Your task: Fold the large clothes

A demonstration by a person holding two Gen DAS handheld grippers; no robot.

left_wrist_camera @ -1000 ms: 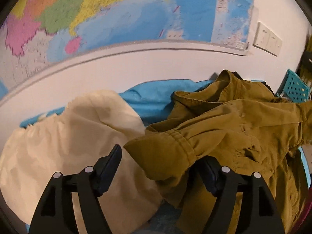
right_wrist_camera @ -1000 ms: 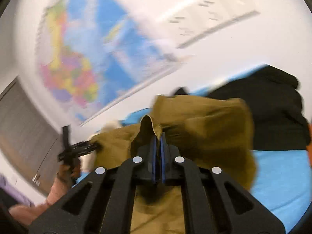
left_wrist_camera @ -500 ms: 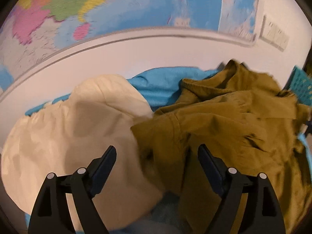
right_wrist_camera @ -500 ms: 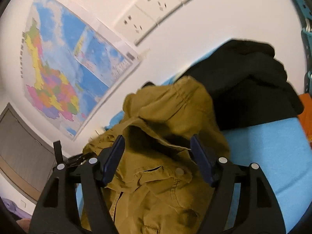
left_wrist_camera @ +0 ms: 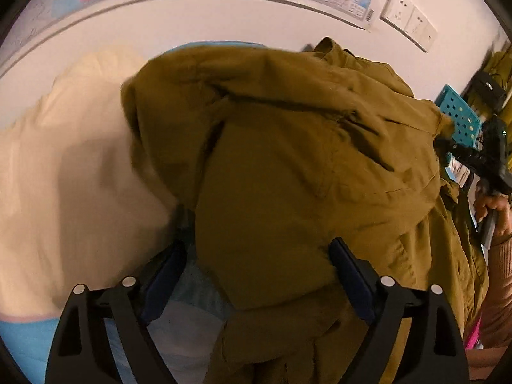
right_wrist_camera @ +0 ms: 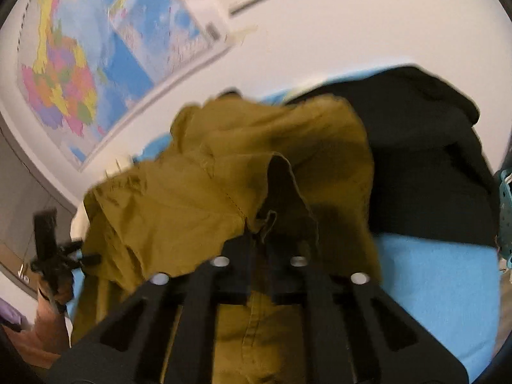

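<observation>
An olive-brown jacket (left_wrist_camera: 288,166) lies bunched on the blue bed surface (right_wrist_camera: 432,288). In the left wrist view its bulk fills the space between the fingers of my left gripper (left_wrist_camera: 257,275), which is open; the left pad stands clear of the cloth. In the right wrist view my right gripper (right_wrist_camera: 260,240) is shut on a raised fold of the jacket (right_wrist_camera: 224,192) at its edge. The right gripper (left_wrist_camera: 480,156) also shows at the jacket's right end, held by a hand (left_wrist_camera: 492,211). The left gripper (right_wrist_camera: 54,256) appears far left.
A cream garment (left_wrist_camera: 64,176) lies left of the jacket. A black garment (right_wrist_camera: 425,160) is piled behind it to the right. A teal perforated basket (left_wrist_camera: 460,118) stands at the right. A wall with a map (right_wrist_camera: 80,64) and sockets (left_wrist_camera: 409,22) runs close behind.
My right gripper opened over the jacket and has shut again on a fold of it. My left gripper dropped and closed in on the jacket, which now fills its view.
</observation>
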